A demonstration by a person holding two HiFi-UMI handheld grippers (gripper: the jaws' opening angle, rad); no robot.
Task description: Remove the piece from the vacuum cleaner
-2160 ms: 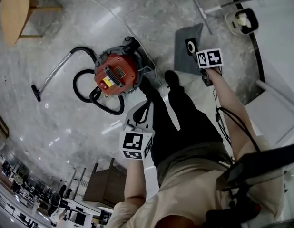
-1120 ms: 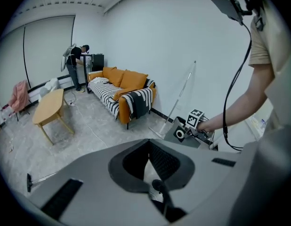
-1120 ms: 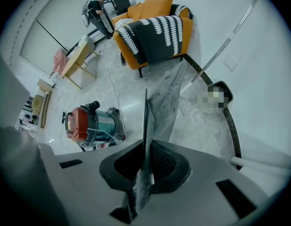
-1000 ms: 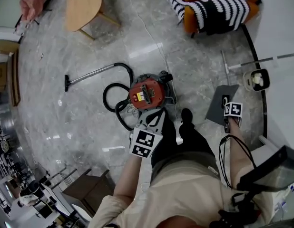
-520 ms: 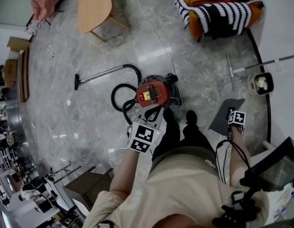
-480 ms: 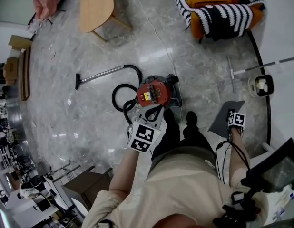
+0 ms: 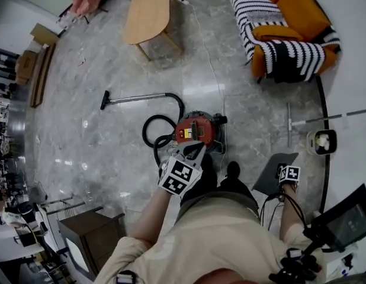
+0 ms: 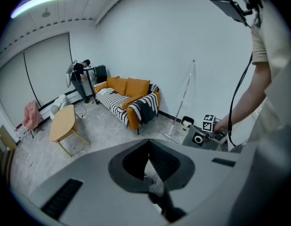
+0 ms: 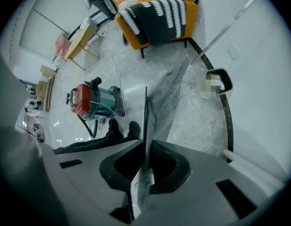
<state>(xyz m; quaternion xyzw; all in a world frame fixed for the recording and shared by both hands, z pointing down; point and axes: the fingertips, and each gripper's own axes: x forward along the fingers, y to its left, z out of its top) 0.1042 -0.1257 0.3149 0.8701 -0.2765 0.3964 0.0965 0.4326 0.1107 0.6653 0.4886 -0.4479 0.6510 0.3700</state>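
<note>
Beside vacuum cleaner (image 7: 195,130), right claw (image 9: 145,161) pinches flat grey piece (image 9: 168,97).

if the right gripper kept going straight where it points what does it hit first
Probably the bare floor: the right gripper points steeply down at it, and the grey sheet it clamps would touch first.

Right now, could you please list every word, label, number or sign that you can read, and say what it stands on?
Nothing can be read in any view.
The yellow label on the red vacuum cleaner: too small to read.
The marker cubes on the left gripper and right gripper: black-and-white square patterns, no letters.
The grey piece in the right gripper: no print visible.
</note>
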